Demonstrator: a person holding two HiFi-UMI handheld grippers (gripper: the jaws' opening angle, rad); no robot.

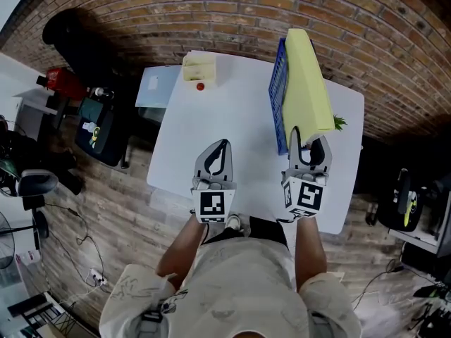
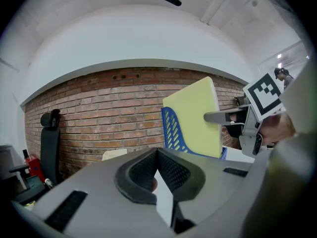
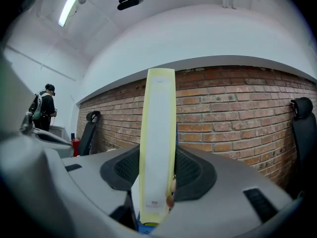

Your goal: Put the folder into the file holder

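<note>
A thick yellow folder [image 1: 305, 83] stands on edge, lowered into the blue file holder [image 1: 279, 97] on the right side of the white table [image 1: 232, 125]. My right gripper [image 1: 308, 145] is shut on the folder's near spine [image 3: 157, 148], its pads pressing both faces. In the left gripper view the yellow folder [image 2: 195, 118] rises out of the blue file holder [image 2: 173, 133], with the right gripper [image 2: 223, 117] clamped on its edge. My left gripper [image 1: 218, 153] hovers over the table's near middle, jaws closed tip to tip with nothing between them.
A pale yellow box [image 1: 199, 67] and a small red object [image 1: 200, 86] sit at the table's far left. A brick wall [image 1: 232, 13] runs behind. A black chair [image 1: 70, 37] and clutter stand at left; a person [image 3: 42, 108] stands far off.
</note>
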